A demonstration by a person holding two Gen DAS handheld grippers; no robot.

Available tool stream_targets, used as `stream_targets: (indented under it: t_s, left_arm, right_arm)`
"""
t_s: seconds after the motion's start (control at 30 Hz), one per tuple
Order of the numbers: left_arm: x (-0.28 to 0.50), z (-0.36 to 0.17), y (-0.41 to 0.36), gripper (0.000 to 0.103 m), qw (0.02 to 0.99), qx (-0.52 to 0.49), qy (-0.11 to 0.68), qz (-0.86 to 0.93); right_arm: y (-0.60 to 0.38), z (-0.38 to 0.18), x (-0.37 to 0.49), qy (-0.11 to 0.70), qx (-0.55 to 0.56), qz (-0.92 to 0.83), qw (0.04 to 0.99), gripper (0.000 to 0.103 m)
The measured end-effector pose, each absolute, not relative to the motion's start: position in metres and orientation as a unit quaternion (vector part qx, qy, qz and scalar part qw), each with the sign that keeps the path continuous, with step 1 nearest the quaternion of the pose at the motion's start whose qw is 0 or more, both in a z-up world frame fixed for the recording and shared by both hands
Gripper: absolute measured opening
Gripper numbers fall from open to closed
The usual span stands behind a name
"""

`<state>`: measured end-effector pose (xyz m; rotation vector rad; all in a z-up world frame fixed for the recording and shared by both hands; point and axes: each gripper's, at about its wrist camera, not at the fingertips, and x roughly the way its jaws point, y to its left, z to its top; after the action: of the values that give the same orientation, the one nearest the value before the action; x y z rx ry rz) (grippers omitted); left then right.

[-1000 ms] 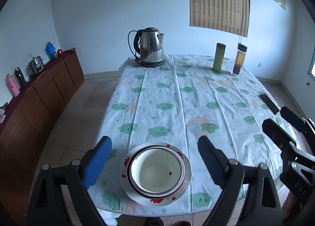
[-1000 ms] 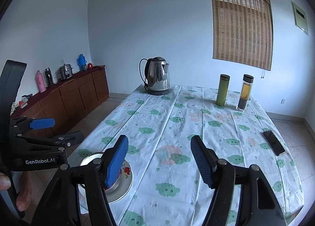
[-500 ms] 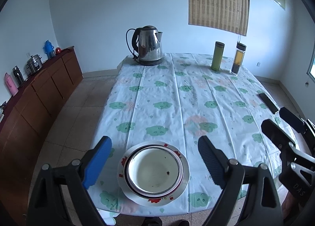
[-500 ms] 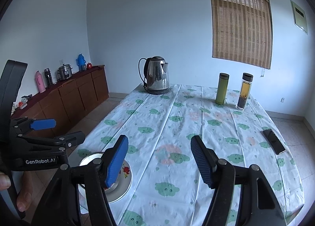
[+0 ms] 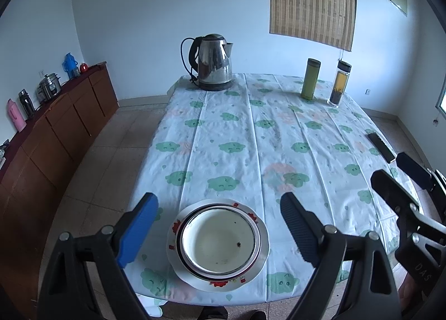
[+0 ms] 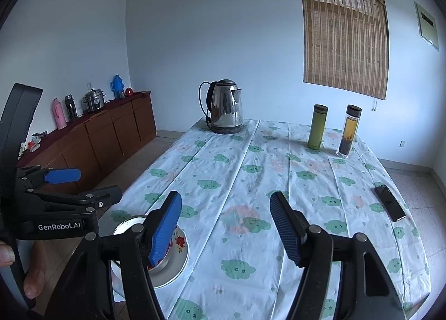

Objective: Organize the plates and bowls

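White bowl (image 5: 218, 240) nesting in floral plate (image 5: 259, 257), dark speck lying inside, seen from left wrist only, left claw (image 5: 214, 229) gaping around plate, right claw (image 6: 225, 226) hanging open, empty

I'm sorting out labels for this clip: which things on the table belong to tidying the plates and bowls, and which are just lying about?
Part of the job:
bowl
floral plate under it

Just lying about:
electric kettle
green flask
tea bottle
phone

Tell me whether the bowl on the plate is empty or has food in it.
Nearly empty. The bowl sits upright in the plate; its pale inside shows bare except for one dark speck and a few faint crumbs.
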<state>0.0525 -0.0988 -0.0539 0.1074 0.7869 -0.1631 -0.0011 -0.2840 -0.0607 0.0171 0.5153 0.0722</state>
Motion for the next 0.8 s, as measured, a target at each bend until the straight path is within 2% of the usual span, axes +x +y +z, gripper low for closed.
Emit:
stream_targets:
  t_s: [0.47, 0.7, 0.8]
  left_arm:
    - [0.0533, -0.0533, -0.1011, 0.092, 0.921, 0.049, 0.38, -0.077]
    - [0.054, -0.0537, -0.1023, 0.102, 0.921, 0.056, 0.379, -0.069]
    - [0.0551, -0.0543, -0.1014, 0.103, 0.923, 0.057, 0.376, -0.062]
  right_arm:
    - [-0.2824, -0.0584, -0.0004, 0.246, 0.003, 0.036, 0.969, 0.068]
    - [-0.2804, -0.0575, 0.0006, 0.241, -0.004, 0.037, 0.97, 0.068]
    - [-0.2799, -0.0576, 0.0016, 0.24, -0.005, 0.038, 0.97, 0.068]
